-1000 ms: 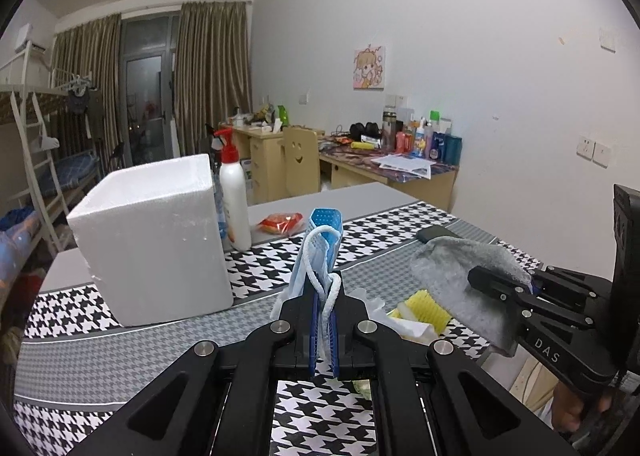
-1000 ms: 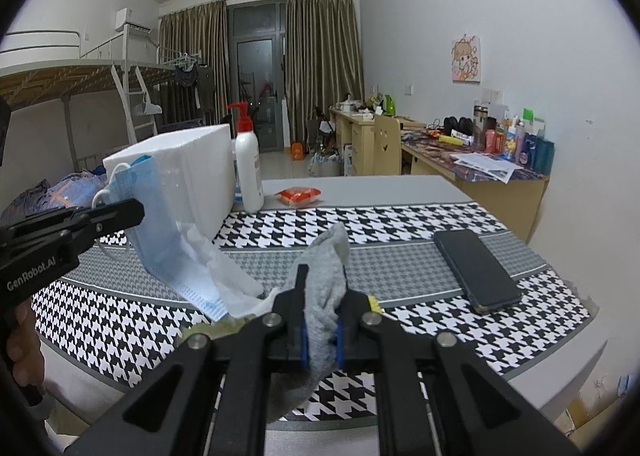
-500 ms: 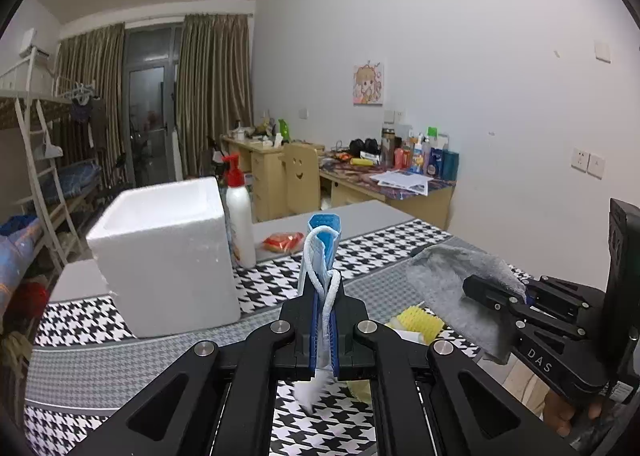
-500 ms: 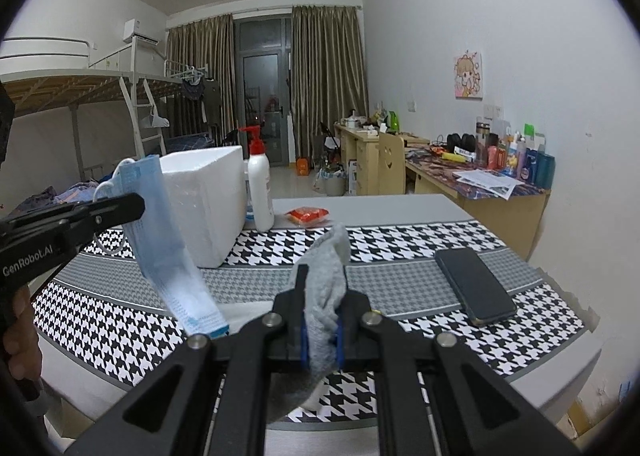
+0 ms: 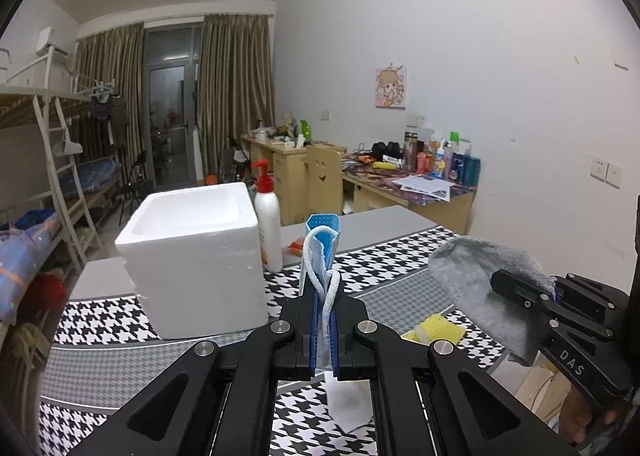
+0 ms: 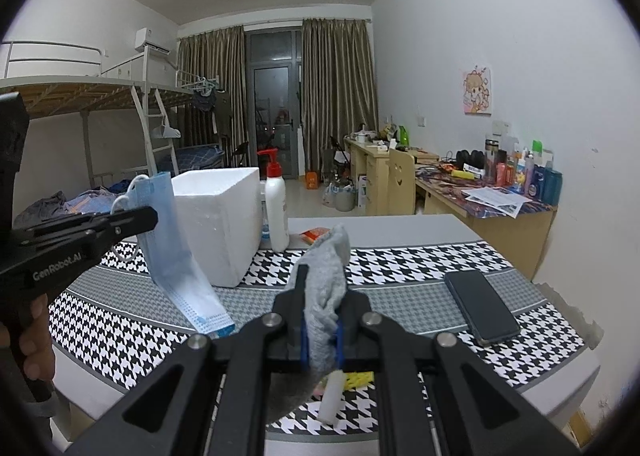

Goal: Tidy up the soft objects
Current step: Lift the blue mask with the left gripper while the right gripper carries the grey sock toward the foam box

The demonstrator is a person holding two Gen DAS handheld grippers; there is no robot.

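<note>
With both loads now lifted off the surface [image 6: 400, 256]: left gripper [image 5: 325, 320] jaws clenched on face mask [image 6: 168, 240], right gripper [image 6: 322, 320] jaws clenched on grey cloth [image 6: 326, 276]; foam box [image 5: 192, 256], far-left corner, likely destination.

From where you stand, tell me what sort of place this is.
Most likely a student dorm room: a metal loft bed with ladder, wooden desks cluttered with bottles along the wall, and curtains over a balcony door.

Mounted close behind each gripper's fingers, looking across the counter [image 5: 120, 368] toward its far edge; shared: foam box [image 5: 192, 256], curtained door [image 6: 276, 103].
</note>
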